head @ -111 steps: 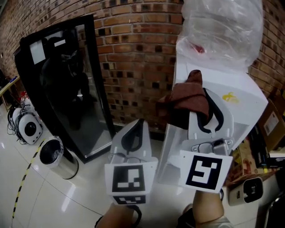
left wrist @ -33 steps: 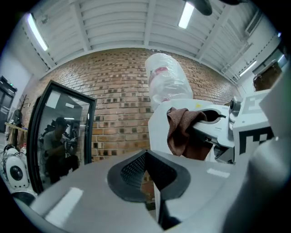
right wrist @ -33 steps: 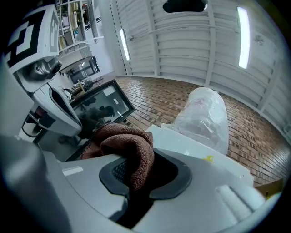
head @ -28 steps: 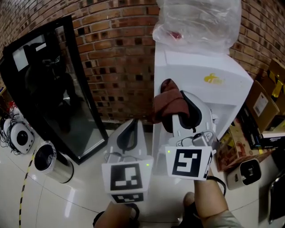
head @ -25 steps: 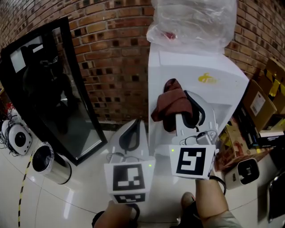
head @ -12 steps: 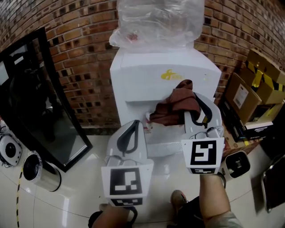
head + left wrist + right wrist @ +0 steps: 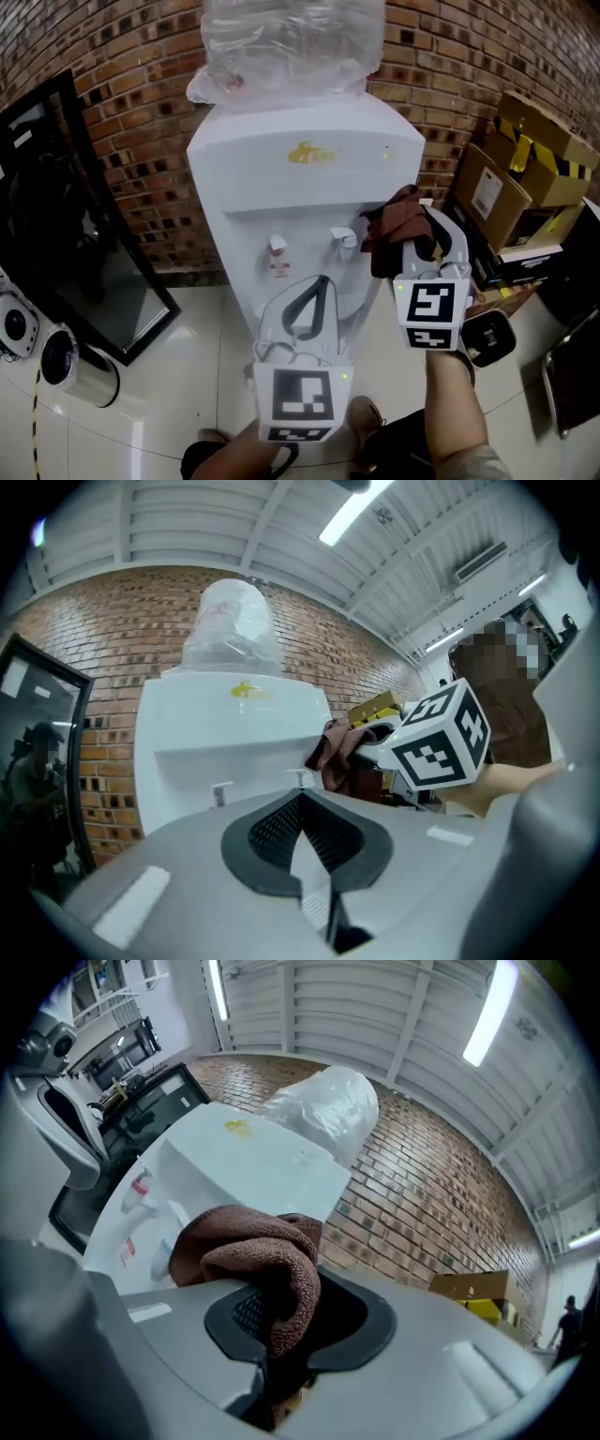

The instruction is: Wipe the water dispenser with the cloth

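Water dispenser [image 7: 309,178] stands before you, its plastic-wrapped bottle [image 7: 281,47] on top. Your right gripper [image 7: 424,225] has its jaws clamped on the brown cloth [image 7: 396,223], up at the dispenser's front right edge beside the taps. Your left gripper [image 7: 317,286] is closed and empty, low before the dispenser's front.

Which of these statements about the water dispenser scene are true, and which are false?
1. The right tool is shut on a brown cloth. True.
2. The left tool holds a second cloth. False: its jaws are together with nothing between them.
3. Clear plastic covers something on top of the white water dispenser. True.
4. In the head view, cardboard boxes stand at the dispenser's left. False: the cardboard boxes stand at its right.
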A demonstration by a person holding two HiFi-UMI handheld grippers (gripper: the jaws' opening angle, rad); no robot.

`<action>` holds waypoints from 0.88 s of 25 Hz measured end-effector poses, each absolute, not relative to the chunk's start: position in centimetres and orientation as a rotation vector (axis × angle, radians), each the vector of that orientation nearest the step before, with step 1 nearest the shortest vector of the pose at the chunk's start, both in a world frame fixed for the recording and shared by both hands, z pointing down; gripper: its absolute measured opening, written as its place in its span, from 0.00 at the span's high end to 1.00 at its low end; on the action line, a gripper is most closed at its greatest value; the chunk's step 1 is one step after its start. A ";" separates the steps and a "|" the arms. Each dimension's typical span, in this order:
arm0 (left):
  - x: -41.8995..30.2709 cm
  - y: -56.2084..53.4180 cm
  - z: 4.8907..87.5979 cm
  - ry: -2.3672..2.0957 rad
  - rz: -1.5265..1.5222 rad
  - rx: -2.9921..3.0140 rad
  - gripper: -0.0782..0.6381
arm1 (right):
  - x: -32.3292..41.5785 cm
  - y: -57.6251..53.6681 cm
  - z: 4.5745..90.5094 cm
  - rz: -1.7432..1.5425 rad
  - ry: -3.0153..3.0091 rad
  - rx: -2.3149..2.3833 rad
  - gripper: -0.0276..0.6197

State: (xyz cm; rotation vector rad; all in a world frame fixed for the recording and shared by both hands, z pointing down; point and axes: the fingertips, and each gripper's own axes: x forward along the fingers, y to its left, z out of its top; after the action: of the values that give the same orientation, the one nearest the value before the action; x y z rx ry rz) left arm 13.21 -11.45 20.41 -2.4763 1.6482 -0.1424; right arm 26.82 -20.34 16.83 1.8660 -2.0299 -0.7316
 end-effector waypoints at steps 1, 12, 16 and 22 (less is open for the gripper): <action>13.7 -11.5 21.1 1.637 -0.165 -2.490 0.89 | 27.2 -20.5 17.7 -0.712 -2.020 1.854 0.83; 8.9 -11.7 27.0 1.743 -0.239 -2.491 0.89 | 27.8 -20.8 20.1 -0.639 -2.137 1.829 0.83; 4.8 -12.4 27.4 1.840 -0.205 -2.404 0.89 | 24.9 -18.2 20.1 -0.653 -2.280 1.802 0.83; -1.4 -13.0 29.2 2.032 -0.219 -2.325 0.89 | 15.2 -13.4 17.9 -0.786 -2.549 1.630 0.83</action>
State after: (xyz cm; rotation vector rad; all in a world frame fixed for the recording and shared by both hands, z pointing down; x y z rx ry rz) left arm -1.41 -12.95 29.22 -2.3251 2.0316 -0.2190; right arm 15.22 -13.43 17.88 1.6304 -2.5486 -0.7856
